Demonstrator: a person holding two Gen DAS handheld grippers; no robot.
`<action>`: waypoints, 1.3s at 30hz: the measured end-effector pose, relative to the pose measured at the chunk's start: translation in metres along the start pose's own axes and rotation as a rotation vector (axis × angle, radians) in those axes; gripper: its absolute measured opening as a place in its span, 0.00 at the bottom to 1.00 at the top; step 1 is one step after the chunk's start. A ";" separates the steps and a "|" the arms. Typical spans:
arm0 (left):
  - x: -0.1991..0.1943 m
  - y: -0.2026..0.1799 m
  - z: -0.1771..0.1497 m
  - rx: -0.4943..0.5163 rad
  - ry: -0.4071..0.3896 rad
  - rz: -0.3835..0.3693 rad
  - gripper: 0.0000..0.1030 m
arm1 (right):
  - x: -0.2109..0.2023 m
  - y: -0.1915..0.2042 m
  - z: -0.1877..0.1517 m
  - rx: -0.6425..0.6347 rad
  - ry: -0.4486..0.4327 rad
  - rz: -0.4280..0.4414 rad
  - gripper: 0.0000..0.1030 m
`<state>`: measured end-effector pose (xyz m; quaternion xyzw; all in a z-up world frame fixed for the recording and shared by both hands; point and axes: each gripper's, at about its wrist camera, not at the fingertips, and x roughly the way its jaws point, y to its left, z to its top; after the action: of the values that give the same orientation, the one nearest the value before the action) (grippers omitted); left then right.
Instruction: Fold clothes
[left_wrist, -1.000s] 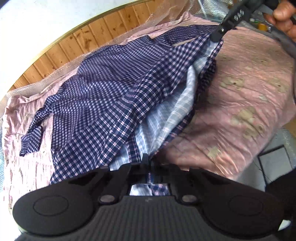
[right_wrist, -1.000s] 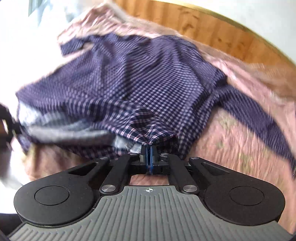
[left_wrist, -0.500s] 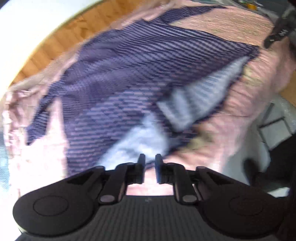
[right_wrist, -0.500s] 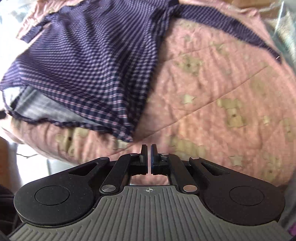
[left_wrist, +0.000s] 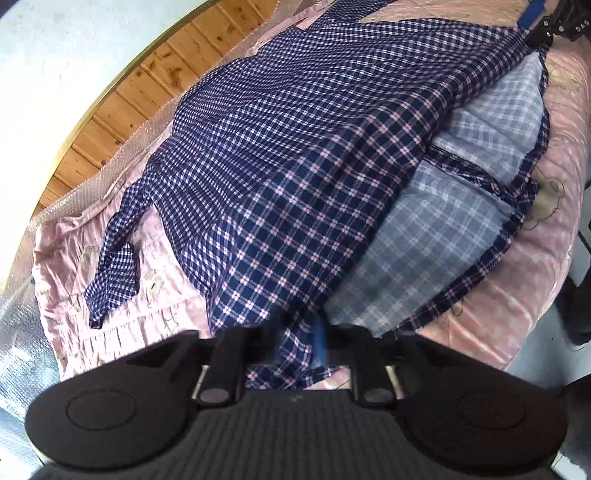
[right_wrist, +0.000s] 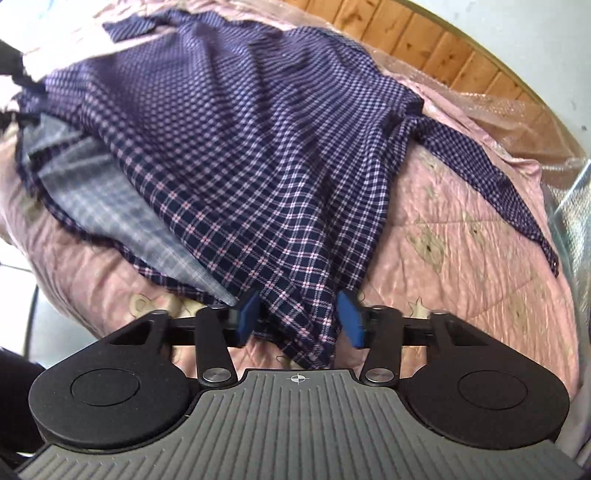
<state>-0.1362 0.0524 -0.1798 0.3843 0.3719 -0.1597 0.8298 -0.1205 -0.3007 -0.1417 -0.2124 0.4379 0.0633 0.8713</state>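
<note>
Changing just now: a second ago you held the shirt (left_wrist: 295, 166) up by both lower corners; half a second ago you had let go of both. Now both grippers are back at those corners.
Left gripper (left_wrist: 295, 332): your jaws are pressed together on the near hem corner, though this view is blurred there.
Right gripper (right_wrist: 297, 317): your jaws stand spread, with the other hem corner lying between the pads, not pinched.
Meaning for the task: by my reading you are re-gripping the hem for a fold, and only one corner is secured.
Where the shirt is: it is spread on the pink quilt (right_wrist: 461, 258) of a bed, collar end away from you.
How the shirt looks: navy check with pink and white lines. The hem gapes, showing the pale inside (left_wrist: 461, 206). One sleeve (left_wrist: 114, 273) trails out to the side. It is rumpled and not yet folded.
</note>
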 end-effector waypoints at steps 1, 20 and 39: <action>-0.006 0.008 -0.002 -0.026 -0.015 -0.011 0.02 | -0.001 -0.002 0.003 0.018 0.009 0.001 0.00; -0.068 0.082 -0.033 -0.381 -0.054 -0.221 0.15 | -0.034 -0.010 0.049 0.320 -0.041 0.054 0.25; -0.020 0.115 0.008 -0.535 0.095 -0.210 0.17 | -0.015 -0.085 0.067 0.348 0.197 0.305 0.29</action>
<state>-0.0823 0.1209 -0.1015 0.1181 0.4772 -0.1229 0.8621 -0.0554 -0.3477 -0.0676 0.0042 0.5520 0.0967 0.8282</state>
